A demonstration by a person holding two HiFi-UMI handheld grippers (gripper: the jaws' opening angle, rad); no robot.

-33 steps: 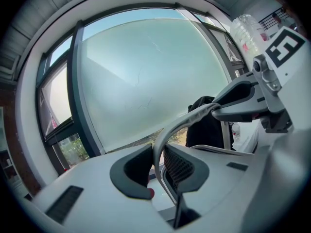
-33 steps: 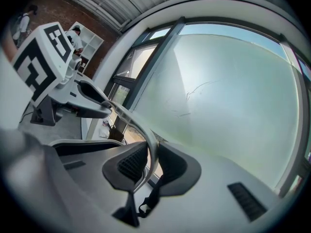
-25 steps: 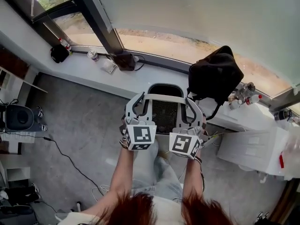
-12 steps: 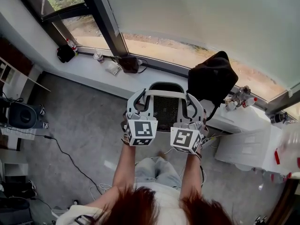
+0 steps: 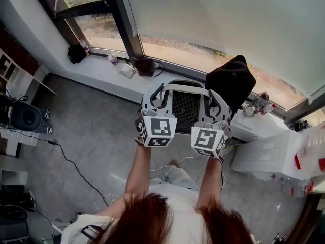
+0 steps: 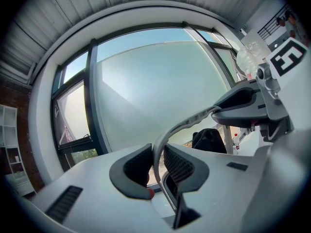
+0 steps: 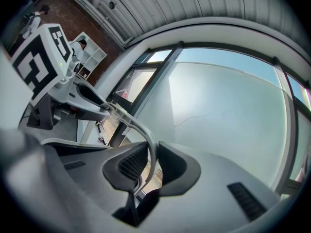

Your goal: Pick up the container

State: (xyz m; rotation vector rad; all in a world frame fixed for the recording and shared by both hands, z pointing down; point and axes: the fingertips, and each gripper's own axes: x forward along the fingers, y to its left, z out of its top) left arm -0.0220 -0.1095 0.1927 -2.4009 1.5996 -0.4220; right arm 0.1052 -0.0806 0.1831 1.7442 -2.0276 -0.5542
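Head view: the container is up, carried by its pale handle between both grippers.
Compared with a second ago, the dark mesh container and the two marker cubes look larger and sit farther up the frame, toward the window, so both grippers have raised it together. The left gripper is clamped on the handle's left end and the right gripper on its right end. In each gripper view the ribbed pads press on the thin bar, with window glass behind them rather than floor. A black bag lies just right of the container, by the window ledge. The pick-up looks done, though from straight above I can't judge how far the container hangs clear of the floor.
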